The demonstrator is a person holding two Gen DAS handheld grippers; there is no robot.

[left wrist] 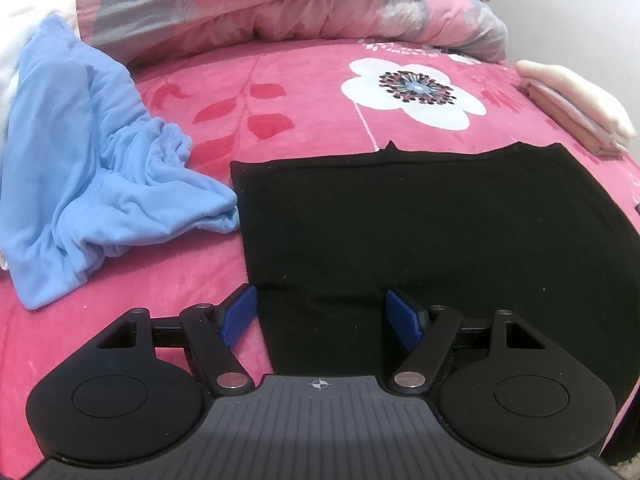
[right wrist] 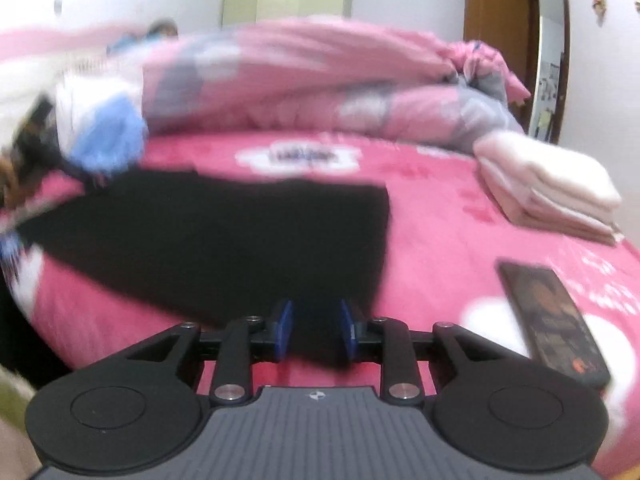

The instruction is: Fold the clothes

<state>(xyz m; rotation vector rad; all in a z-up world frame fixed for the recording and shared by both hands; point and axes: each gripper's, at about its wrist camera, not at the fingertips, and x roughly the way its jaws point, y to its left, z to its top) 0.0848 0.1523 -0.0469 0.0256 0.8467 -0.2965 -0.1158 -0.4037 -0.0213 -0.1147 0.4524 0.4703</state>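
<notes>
Where the bed curves away at the far left of the left wrist view, a crumpled light blue garment lies in a heap on the pink flowered bedspread, its lower right corner just beside the left edge of a black garment. That black garment is spread flat in a rough rectangle across the middle of the bed, with a small tab sticking up from its far edge. The left gripper hovers at the near edge of it with its blue pads wide apart and nothing between them; the left pad sits over the pink cover, the right over black cloth. Behind all this a rolled pink and grey quilt is bunched along the back of the bed. At the far right a folded stack of cream and pale pink clothes rests near the bed's edge.

The right wrist view is blurred. The blue garment shows at the left, the black garment in the middle, and the right gripper has its pads drawn close around the near corner of the black cloth, clenched on it. Further right lie the folded stack and, nearer, a dark phone flat on the bedspread.
</notes>
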